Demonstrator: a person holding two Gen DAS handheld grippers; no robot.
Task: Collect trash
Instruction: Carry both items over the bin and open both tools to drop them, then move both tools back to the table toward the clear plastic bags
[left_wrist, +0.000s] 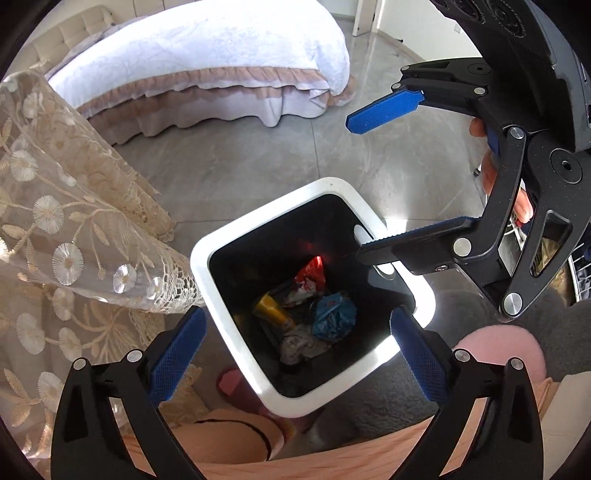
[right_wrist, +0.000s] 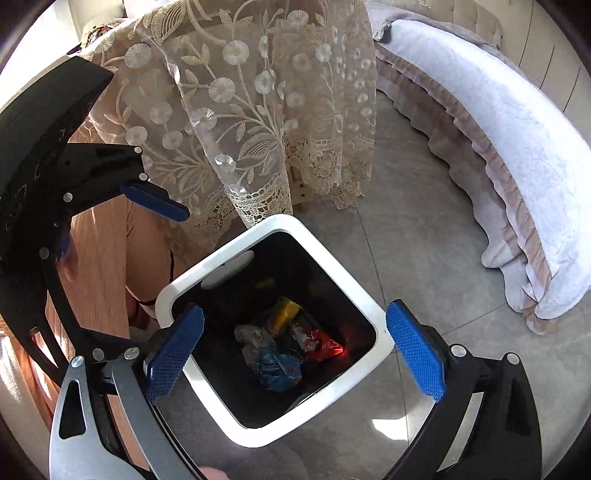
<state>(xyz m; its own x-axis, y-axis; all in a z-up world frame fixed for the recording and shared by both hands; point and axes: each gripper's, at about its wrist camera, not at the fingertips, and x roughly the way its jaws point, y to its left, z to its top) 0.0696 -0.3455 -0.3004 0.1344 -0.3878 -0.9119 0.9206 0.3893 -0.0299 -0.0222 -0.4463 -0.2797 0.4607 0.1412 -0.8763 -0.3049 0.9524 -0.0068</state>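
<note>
Floor bin, trash below jaws

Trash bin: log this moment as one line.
left gripper: open, empty | right gripper: open, empty | both above trash bin | wrappers inside

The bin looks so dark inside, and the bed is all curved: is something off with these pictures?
Left wrist view: fisheye bends the bed; sun glare bleaches the bin rim at right, its black inside stays shadowed. Right wrist view: same bending, a sunlit patch on the floor, the red wrapper glowing.
</note>
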